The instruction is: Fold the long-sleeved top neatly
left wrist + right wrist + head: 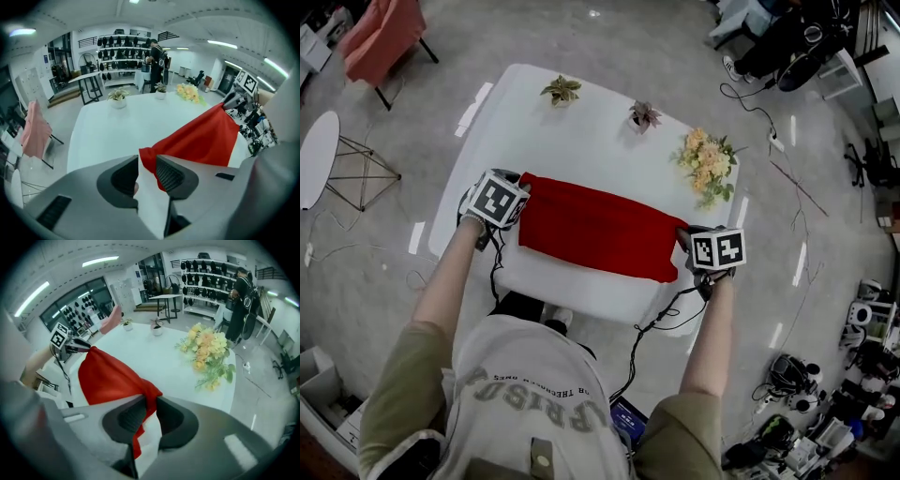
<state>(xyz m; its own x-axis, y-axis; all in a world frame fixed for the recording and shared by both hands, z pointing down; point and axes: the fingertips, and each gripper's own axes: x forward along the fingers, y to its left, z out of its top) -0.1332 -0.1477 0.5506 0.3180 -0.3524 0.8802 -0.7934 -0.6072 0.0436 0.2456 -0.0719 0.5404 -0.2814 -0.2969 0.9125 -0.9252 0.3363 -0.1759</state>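
Stretching across the near part of the white table (581, 131), the red long-sleeved top (595, 227) forms a folded band between both claws. The left claw (147, 158) stands slightly spread, with a cloth corner resting against one pad. The right claw (147, 401) pinches the opposite, bunched end.

The head view looks steeply down on the whole worktop (581, 131) from above. Each gripper view sits low and close behind its own jaws: the left gripper (521, 194) faces across toward the right gripper (688, 242), and the reverse. All three share the top (595, 227) and flowers (705, 161).
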